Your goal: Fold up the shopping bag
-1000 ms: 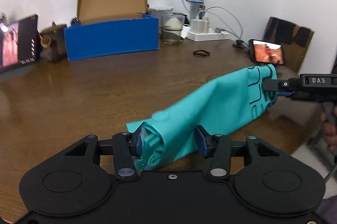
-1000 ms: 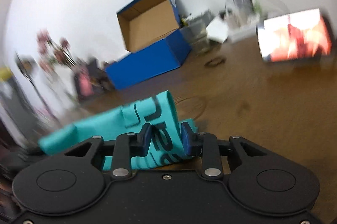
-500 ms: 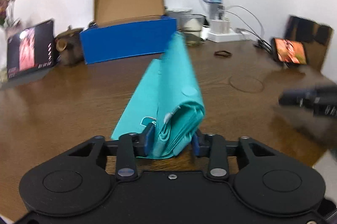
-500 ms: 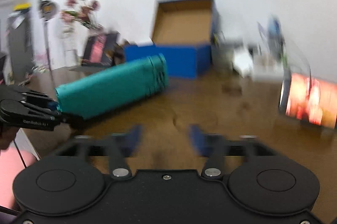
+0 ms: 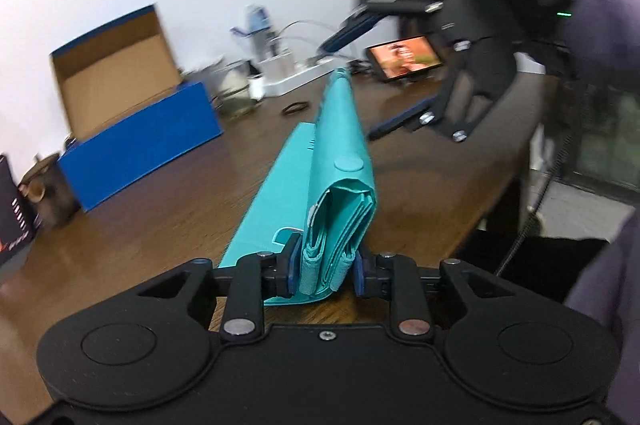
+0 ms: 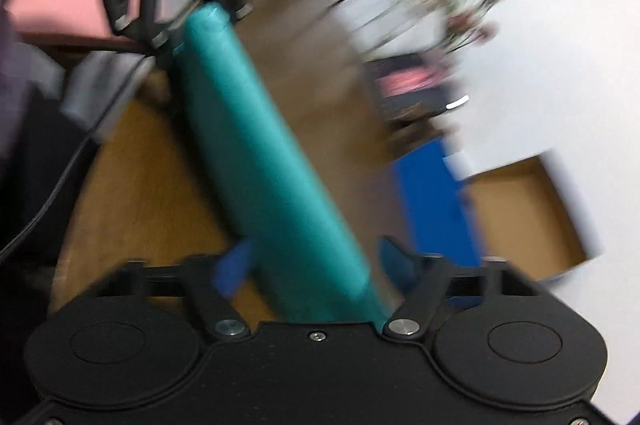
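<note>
- Behind on wooden table (image 5: 420,193): open blue box (image 5: 136,129), power strip (image 5: 296,75), lit phone (image 5: 404,56), black hair tie (image 5: 295,108).
- Right wrist view smeared; flowers (image 6: 464,9) barely legible.
- Teal shopping bag (image 5: 336,193), folded into a long strip, clamped at near end in left gripper (image 5: 325,267), far end over table.
- Right gripper (image 6: 316,265) spread apart around far end of strip, not gripping.

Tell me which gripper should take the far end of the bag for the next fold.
Right. The right gripper is open and free, hovering beside the far tip of the bag. The left gripper is shut on the near end, so it can't leave.
</note>
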